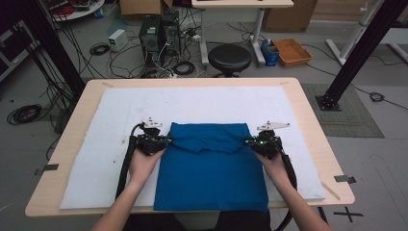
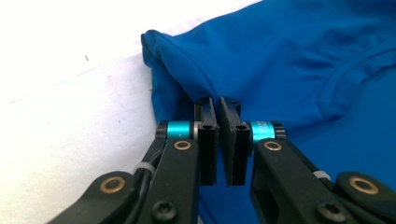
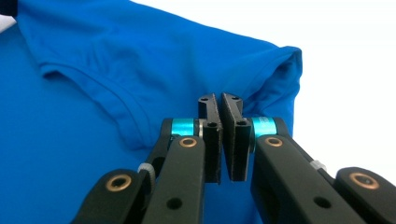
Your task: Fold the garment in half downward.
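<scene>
We hold a blue shirt (image 1: 211,168) by its two side edges, one gripper to each. The left gripper (image 2: 218,105) has its jaws closed on the fabric fold at their tips; the right gripper (image 3: 219,100) pinches the opposite edge the same way. The shirt stretches between the two sets of jaws, its long axis running across their line toward us, and both hands sit equally near it. The cloth looks soft, smooth knit, with a stitched hem curving across it. It lies flat on a white padded sheet (image 1: 110,106) covering the wooden table (image 1: 308,110).
</scene>
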Motion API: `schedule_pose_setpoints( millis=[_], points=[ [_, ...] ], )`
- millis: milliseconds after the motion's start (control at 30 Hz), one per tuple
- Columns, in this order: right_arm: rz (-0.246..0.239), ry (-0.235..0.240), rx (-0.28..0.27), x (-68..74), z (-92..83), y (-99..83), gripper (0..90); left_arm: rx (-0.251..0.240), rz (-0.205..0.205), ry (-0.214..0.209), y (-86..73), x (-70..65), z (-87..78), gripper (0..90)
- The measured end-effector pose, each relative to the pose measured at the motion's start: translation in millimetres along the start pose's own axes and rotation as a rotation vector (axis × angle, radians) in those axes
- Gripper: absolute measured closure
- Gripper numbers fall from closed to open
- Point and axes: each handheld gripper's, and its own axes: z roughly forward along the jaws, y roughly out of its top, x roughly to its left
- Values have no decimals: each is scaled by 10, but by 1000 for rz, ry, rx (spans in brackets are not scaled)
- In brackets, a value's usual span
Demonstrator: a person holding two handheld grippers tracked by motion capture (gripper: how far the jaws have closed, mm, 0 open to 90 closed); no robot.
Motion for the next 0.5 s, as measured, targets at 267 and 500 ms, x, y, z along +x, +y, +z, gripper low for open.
schedule_pose_setpoints(
  millis=[267, 500],
  points=[
    [-2, 25, -39, 23, -234, -33, 873, 16, 7, -65, -12, -88, -178, 855],
    [-35, 49, -44, 152, -510, -141, 873, 21, 59, -111, -98, -257, -428, 855]
  ],
)
